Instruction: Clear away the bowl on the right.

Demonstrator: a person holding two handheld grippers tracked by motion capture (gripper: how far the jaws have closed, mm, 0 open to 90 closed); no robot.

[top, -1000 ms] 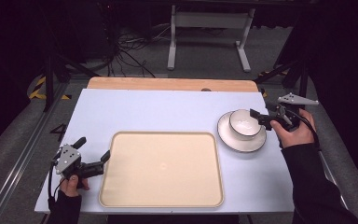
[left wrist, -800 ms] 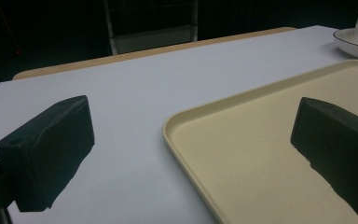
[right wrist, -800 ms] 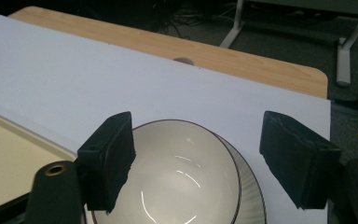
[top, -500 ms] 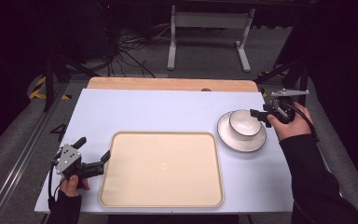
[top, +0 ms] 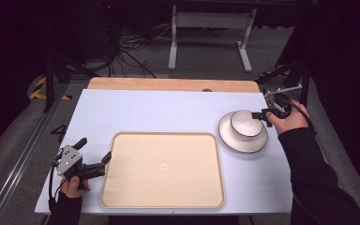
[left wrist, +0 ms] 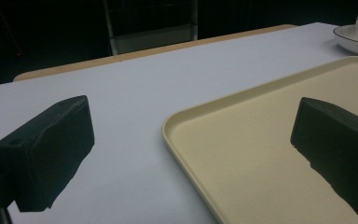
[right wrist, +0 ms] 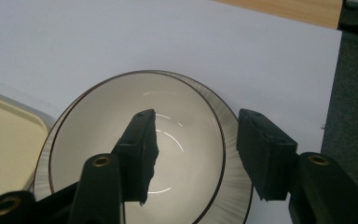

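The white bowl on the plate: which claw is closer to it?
The right. The right claw straddles the rim of the white ceramic bowl, one jaw inside and one outside. The left claw sits far across the table, at the left edge of the cream plastic tray.

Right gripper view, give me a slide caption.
Right gripper straddles the white bowl rim, one jaw inside, one outside.
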